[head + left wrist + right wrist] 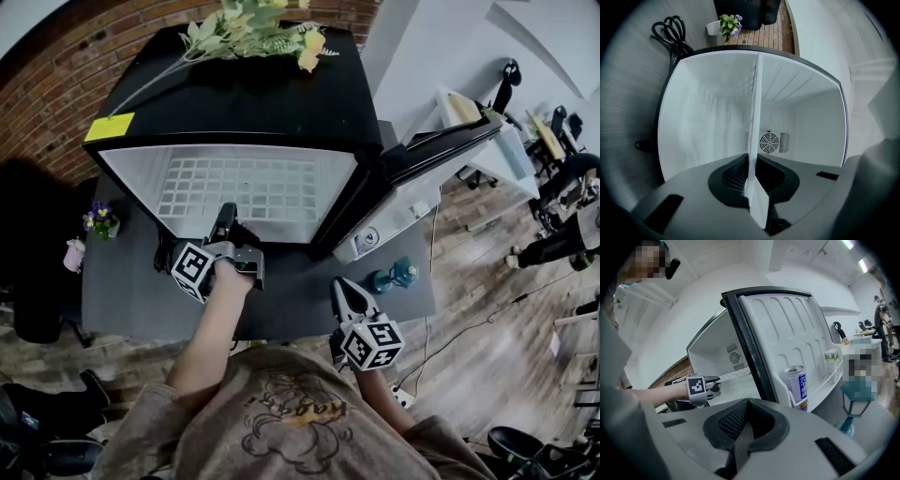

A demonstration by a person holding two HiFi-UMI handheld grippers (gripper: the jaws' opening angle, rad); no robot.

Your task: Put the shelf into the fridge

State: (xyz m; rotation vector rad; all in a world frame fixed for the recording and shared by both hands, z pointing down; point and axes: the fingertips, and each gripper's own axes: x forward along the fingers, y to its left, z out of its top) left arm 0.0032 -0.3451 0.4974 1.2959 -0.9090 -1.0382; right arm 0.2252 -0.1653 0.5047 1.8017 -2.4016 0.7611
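Shelf (pixel 253 192), one only, near edge pinched in my left gripper (pixel 225 223), seemingly partway inside the fridge (pixel 281 103), open room around it; my right gripper (pixel 345 298) is closed, empty.

Yellow flowers (pixel 253 28), yellow note (pixel 110 127), potted purple flowers (pixel 99 219), teal lantern (pixel 855 406), drink can (pixel 798 385)

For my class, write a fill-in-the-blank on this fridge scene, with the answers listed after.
The left gripper has its jaws shut on the white ____.
On top of the black fridge lies a spray of ____.
The drink can stands in a rack on the fridge's ____.
The right gripper has its jaws shut, holding ____.
Missing words: shelf; flowers; door; nothing.
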